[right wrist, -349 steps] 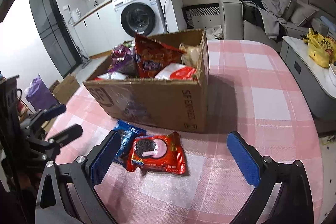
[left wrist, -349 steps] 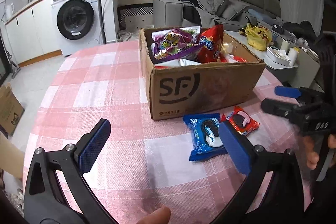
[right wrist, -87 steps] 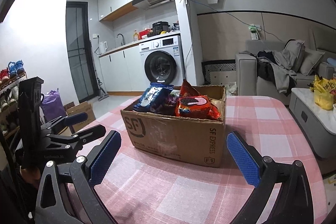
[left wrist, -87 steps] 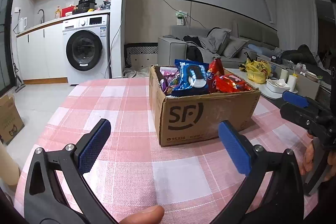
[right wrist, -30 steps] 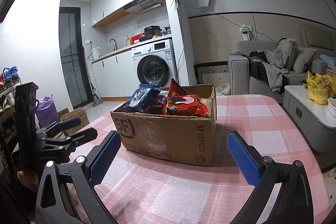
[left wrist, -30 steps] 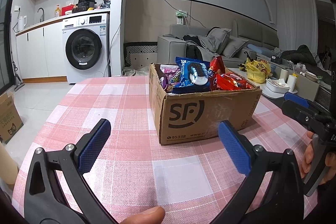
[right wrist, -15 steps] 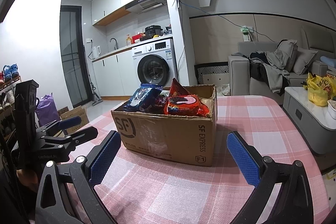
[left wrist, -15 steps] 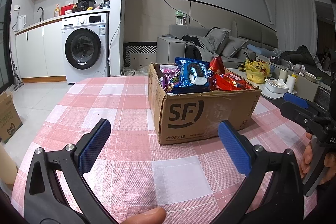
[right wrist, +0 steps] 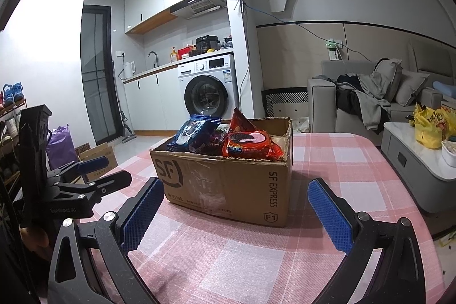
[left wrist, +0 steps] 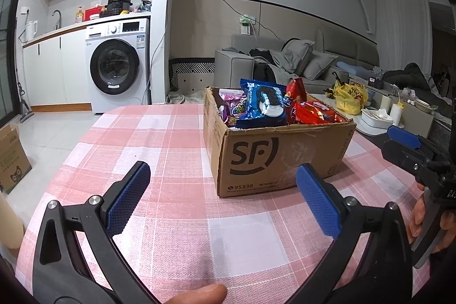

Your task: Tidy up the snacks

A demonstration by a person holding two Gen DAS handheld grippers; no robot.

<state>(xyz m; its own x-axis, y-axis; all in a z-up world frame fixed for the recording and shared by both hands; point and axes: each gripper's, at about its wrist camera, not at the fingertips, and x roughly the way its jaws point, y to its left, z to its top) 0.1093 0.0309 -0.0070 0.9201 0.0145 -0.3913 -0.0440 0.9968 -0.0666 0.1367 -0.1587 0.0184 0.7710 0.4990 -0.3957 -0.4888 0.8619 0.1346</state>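
A brown SF cardboard box (left wrist: 273, 158) stands on the pink checked tablecloth (left wrist: 171, 150), filled with snack packs. A blue cookie pack (left wrist: 263, 106) and a red cookie pack (left wrist: 315, 113) lie on top. The box also shows in the right wrist view (right wrist: 228, 187), with the blue pack (right wrist: 193, 134) and the red pack (right wrist: 250, 146). My left gripper (left wrist: 225, 195) is open and empty, held short of the box front. My right gripper (right wrist: 236, 215) is open and empty, facing the box corner.
The table's round edge falls off at the left (left wrist: 57, 170) and right. A washing machine (left wrist: 118, 69) and counter stand behind. A grey sofa (left wrist: 285, 61) and a low table with a yellow bag (left wrist: 349, 99) are at the right.
Over the longer span the blue and red cookie packs went from the tablecloth into the box. In the last second both grippers only drifted slightly; both stay open.
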